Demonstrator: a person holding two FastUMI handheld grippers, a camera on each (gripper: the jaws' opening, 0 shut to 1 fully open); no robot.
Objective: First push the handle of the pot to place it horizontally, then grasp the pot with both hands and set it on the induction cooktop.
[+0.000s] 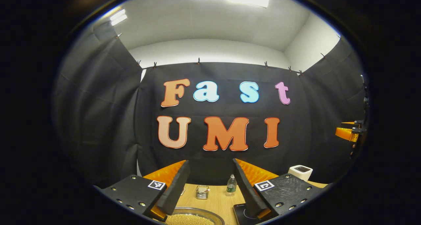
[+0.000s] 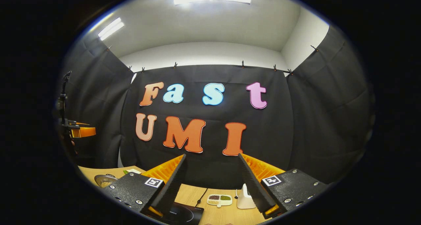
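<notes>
Pot (image 1: 194, 218), handle unseen; I hold both grippers (image 1: 210, 188) (image 2: 210, 185) wide, empty. Risk: blind push tips pot off surface (image 1: 217, 198).

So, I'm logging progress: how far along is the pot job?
Nothing looks done. The pot sits on the table beside the cooktop, not on it. Nothing is in hand: left gripper and right gripper are open, above the table. Handle push and two-handed lift are both left.

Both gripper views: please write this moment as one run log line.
left gripper: open, raised | right gripper: open, raised | pot: on table, not grasped | induction cooktop: no pot on it
</notes>
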